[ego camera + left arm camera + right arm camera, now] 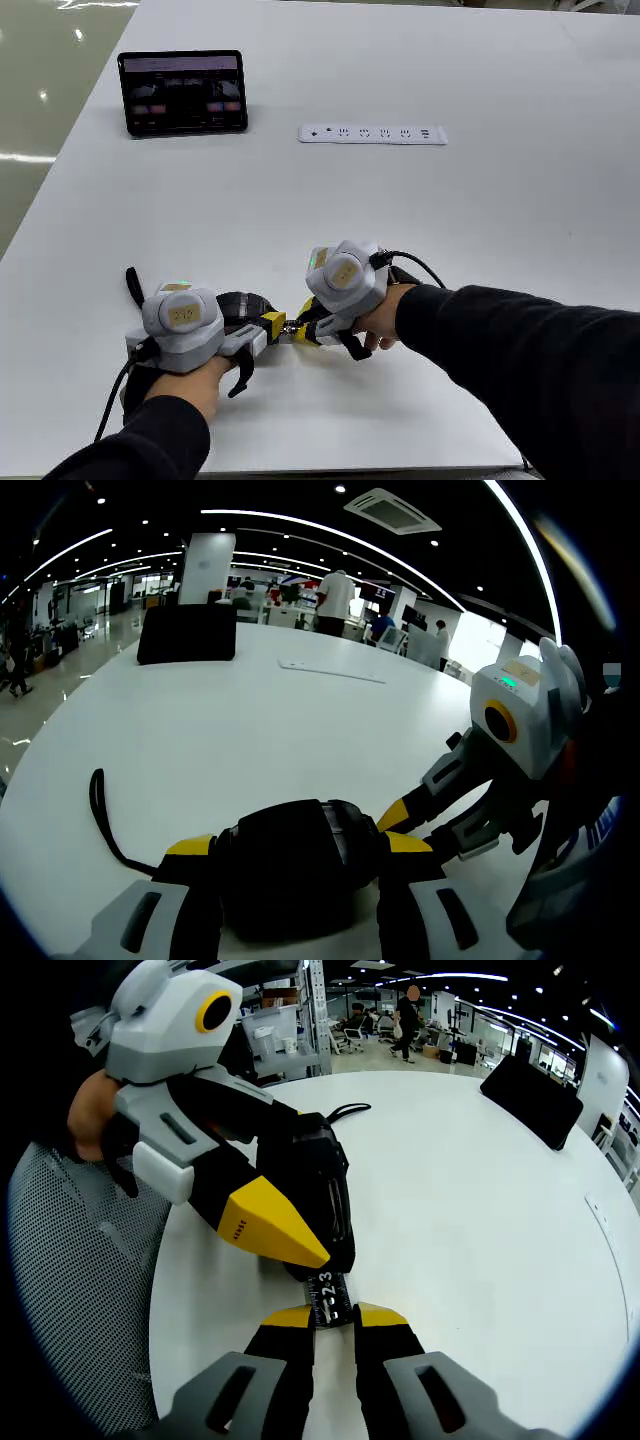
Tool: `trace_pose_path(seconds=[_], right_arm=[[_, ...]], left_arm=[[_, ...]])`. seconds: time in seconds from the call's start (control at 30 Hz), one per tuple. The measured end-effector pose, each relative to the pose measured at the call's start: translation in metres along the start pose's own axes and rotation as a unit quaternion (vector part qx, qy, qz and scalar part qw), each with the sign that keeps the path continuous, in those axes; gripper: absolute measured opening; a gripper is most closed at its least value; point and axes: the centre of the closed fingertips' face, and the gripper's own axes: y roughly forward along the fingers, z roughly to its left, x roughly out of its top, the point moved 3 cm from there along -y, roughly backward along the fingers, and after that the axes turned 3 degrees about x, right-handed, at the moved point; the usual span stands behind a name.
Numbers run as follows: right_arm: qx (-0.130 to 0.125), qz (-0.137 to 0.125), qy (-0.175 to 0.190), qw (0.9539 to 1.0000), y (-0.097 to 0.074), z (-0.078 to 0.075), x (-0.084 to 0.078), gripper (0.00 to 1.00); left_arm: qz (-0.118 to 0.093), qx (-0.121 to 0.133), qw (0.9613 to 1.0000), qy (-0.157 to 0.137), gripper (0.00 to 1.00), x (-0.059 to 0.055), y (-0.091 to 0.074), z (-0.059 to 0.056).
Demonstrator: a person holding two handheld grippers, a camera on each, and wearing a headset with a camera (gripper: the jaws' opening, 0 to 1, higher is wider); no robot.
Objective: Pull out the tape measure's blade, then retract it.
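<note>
You're clamping the tape measure (pixel 295 875) in your left gripper (pixel 298 845), your right gripper (pixel 330 1318) (at three o'clock) pinching its blade (pixel 326 1295).

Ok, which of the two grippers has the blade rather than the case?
The right gripper, its yellow tips pinched on the numbered blade; the left gripper clamps the black case.
</note>
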Motion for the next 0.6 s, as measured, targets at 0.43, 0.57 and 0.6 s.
trace_pose_path(seconds=[0.43, 0.57, 0.6], right_arm=[[0.0, -0.009, -0.005, 0.9999, 0.0076, 0.0016, 0.008, 0.1], [0.0, -0.012, -0.008, 0.9999, 0.0089, 0.0018, 0.0097, 0.11], [0.0, -0.014, -0.008, 0.9999, 0.0089, 0.0014, 0.0099, 0.11]], left_arm=[[0.001, -0.001, 1.0, -0.001, 0.59, -0.0006, 0.0, 0.0003], [0.0, -0.001, 1.0, -0.001, 0.59, -0.0007, -0.0001, 0.0003], [0.0, -0.001, 1.0, -0.001, 0.59, -0.0007, -0.0001, 0.0002]])
